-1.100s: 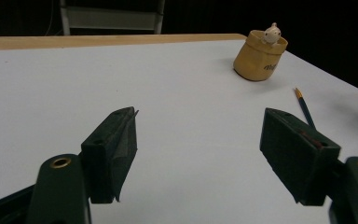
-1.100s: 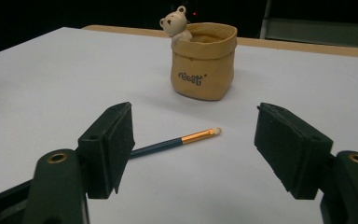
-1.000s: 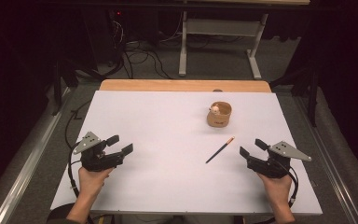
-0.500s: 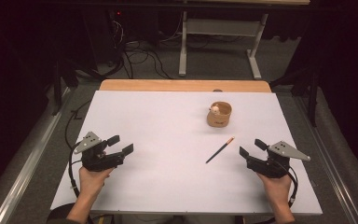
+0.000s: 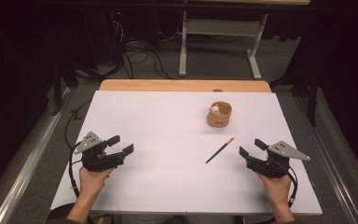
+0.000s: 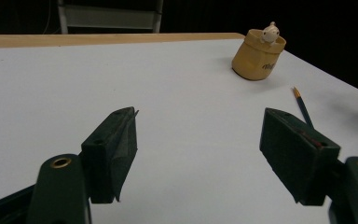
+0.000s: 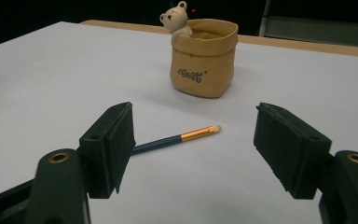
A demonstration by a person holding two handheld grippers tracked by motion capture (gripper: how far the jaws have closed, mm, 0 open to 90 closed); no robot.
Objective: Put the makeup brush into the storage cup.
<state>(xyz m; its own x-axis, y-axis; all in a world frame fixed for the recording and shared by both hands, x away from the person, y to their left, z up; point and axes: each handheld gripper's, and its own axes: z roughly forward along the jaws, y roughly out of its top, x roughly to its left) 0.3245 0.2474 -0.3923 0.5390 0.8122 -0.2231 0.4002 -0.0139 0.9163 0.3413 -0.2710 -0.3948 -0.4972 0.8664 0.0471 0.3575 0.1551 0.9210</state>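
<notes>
A tan bag-shaped pot (image 5: 219, 115) with a small bear figure on its rim stands on the white table (image 5: 168, 121), right of centre. The same pot (image 7: 204, 58) rises just beyond my right jaws, and the pot (image 6: 258, 53) sits far off to the right in the left gripper view. A dark pencil (image 5: 219, 150) with an orange band lies slanted in front of the pot. The pencil (image 7: 177, 139) lies just past my right gripper (image 5: 250, 147), which is open and empty. My left gripper (image 5: 120, 144) rests open and empty near the table's left front; the pencil (image 6: 302, 106) shows behind its right jaw.
A wooden strip (image 5: 184, 85) runs along the table's far edge. Beyond it stands a metal table frame (image 5: 216, 42) on a grey floor with loose cables (image 5: 135, 56). Each gripper is held by a hand at the near edge.
</notes>
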